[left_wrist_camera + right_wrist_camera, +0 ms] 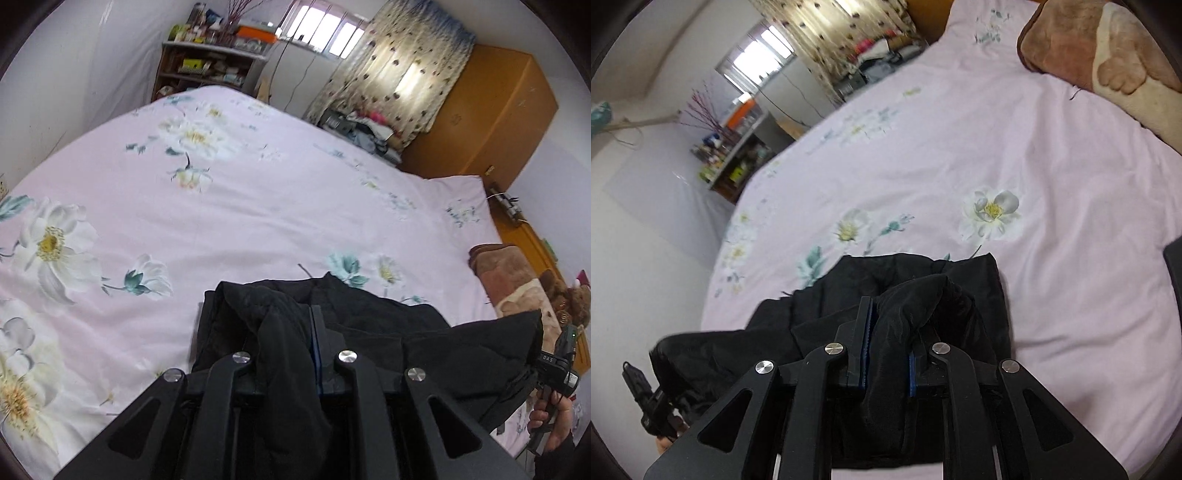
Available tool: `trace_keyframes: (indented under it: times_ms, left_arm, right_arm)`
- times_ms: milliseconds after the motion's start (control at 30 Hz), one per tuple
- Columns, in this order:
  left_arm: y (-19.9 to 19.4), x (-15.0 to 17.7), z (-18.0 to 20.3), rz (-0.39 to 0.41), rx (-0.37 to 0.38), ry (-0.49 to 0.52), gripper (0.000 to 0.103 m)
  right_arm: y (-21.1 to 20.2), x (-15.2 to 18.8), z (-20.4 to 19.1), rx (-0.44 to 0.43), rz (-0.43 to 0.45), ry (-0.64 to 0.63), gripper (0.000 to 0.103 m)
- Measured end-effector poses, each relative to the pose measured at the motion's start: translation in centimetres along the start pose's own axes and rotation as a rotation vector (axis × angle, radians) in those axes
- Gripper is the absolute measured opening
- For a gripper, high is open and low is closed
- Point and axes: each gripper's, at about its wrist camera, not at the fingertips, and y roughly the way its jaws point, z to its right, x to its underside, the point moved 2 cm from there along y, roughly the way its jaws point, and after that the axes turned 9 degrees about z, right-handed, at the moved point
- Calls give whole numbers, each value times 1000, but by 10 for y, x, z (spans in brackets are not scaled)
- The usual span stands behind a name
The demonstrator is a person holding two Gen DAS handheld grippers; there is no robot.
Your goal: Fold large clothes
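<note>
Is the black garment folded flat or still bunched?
Bunched: the black garment is gathered in both hand-held grippers, left and right, not flat.

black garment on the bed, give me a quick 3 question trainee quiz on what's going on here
1. True or false: both grippers are clamped on the black garment.
2. What lies at the right edge of the bed sheet in the left wrist view?
A. a laptop
B. a brown plush blanket
C. a stack of plates
3. What pattern is printed on the pink sheet?

Key
1. True: the left gripper and the right gripper each pinch a bunch of the black fabric.
2. B, the brown plush blanket.
3. White flowers with teal leaves.
</note>
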Motion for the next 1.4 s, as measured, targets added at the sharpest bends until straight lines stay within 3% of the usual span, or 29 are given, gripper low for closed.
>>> trace_keyframes:
  times_ms: [200, 300, 333, 367, 400, 433, 500, 567, 633, 833, 967, 1100, 1167, 1233, 1300, 1400]
  left_arm:
    - [49, 6, -16, -74, 1, -57, 22]
    - [53, -2, -20, -109, 62, -100, 26]
    - [50, -6, -20, -111, 86, -110, 29]
    - [45, -10, -21, -103, 116, -123, 34]
    - [40, -13, -22, -92, 142, -136, 36]
    - [34, -16, -22, -81, 162, -150, 40]
    - [23, -20, -21, -50, 195, -175, 47]
    - [14, -23, -18, -22, 227, -201, 58]
    - [9, -29, -14, -2, 225, -196, 62]
    - [-25, -44, -8, 125, 114, -101, 73]
    - [-24, -26, 22, 89, 117, 55, 73]
    - [15, 8, 60, 5, 134, 228, 73]
    - [52, 19, 61, -54, 76, 271, 72]
    - [82, 25, 54, -81, 18, 286, 72]
    - [101, 25, 48, -53, -23, 312, 73]
    - [120, 25, 37, -44, -12, 271, 75]
  right_arm:
    - [50, -2, 20, -2, -48, 66, 23]
    - [59, -9, 26, -38, -80, 118, 29]
    - [58, -13, 25, -60, -85, 126, 35]
    - [53, -16, 26, -97, -77, 139, 40]
    - [47, -20, 25, -136, -63, 155, 55]
    - [39, -24, 27, -179, -42, 177, 62]
    - [23, -28, 28, -214, 5, 198, 65]
    - [4, -28, 24, -194, 83, 166, 66]
    - [-12, -28, 18, -203, 136, 129, 66]
    - [-47, -13, -12, -142, 234, -36, 66]
    - [-29, 21, -32, -61, 173, -200, 66]
    - [13, 51, -37, 12, 95, -293, 66]
    - [39, 56, -35, 68, 62, -318, 66]
    - [62, 54, -28, 120, 43, -333, 66]
    - [78, 51, -23, 156, 31, -340, 66]
    - [103, 50, -17, 209, 18, -379, 66]
